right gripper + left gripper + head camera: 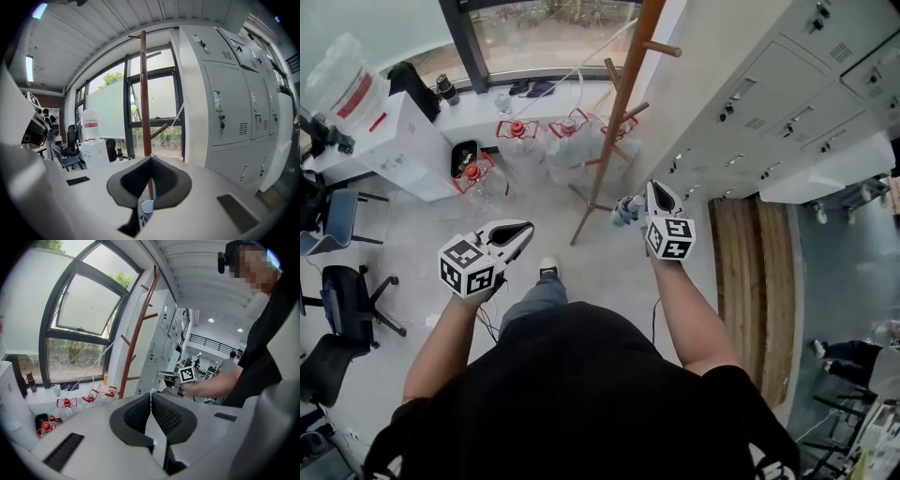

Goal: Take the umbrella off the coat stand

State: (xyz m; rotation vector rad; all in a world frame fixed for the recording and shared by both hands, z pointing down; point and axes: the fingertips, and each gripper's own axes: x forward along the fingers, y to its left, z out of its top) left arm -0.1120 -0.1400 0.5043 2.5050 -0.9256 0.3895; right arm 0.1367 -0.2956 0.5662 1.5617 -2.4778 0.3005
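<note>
wood-brown coat stand right ahead of us. our right tool is clenched on the grey-blue umbrella beside its pole; left tool pinched closed, empty. water jug label unreadable.

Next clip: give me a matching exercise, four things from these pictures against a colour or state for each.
Things:
1. coat stand
2. left gripper
3. water bottles
4. umbrella

Colour or state:
A. red caps
B. shut, nothing between the jaws
C. brown wood
D. held at the tip of the right gripper

Pairs: 1-C, 2-B, 3-A, 4-D
</note>
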